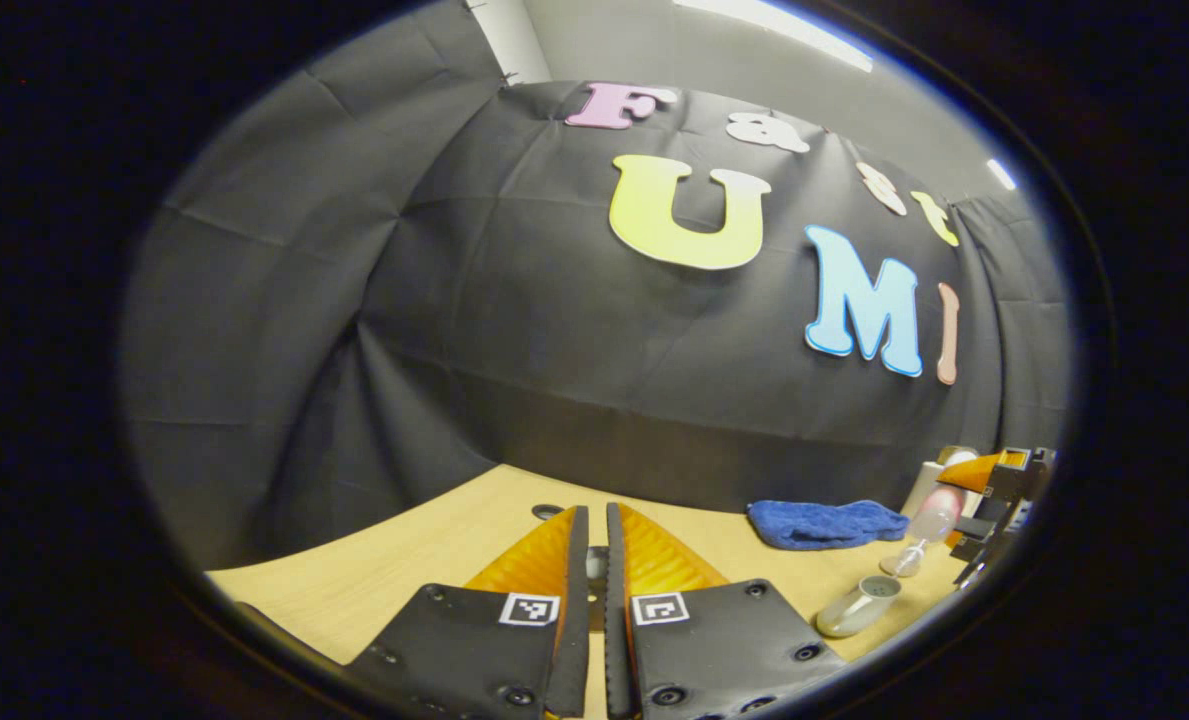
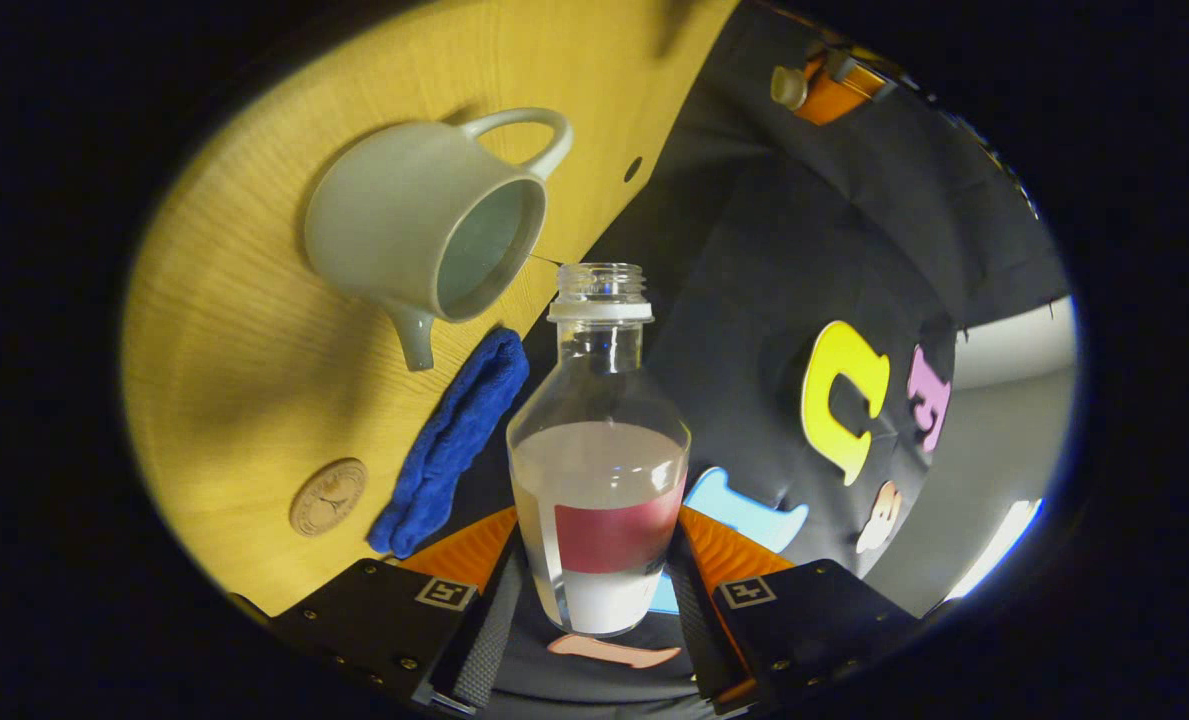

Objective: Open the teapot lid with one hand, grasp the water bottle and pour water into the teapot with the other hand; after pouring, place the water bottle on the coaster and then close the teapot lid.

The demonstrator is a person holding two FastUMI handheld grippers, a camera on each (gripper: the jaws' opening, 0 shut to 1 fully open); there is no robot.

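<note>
In the right gripper view, my right gripper [image 2: 599, 528] is shut on a clear, uncapped water bottle [image 2: 599, 450] with a red label, partly filled. The view is rolled, so the bottle is tipped over; its mouth points past the rim of the open grey teapot [image 2: 424, 230] on the wooden table. A round coaster [image 2: 328, 497] lies near the teapot. My left gripper [image 2: 826, 85] holds the small pale teapot lid [image 2: 786, 87] up in the air. In the left gripper view, my left gripper [image 1: 596, 512] is nearly closed on a grey bit of lid. The teapot [image 1: 859, 605] and bottle [image 1: 929, 522] sit low right.
A folded blue cloth [image 2: 454, 445] lies between the teapot and the booth wall, also seen as a blue cloth [image 1: 824, 523] at the back of the table [image 1: 424, 560]. A small dark hole [image 1: 546, 511] marks the tabletop near the wall.
</note>
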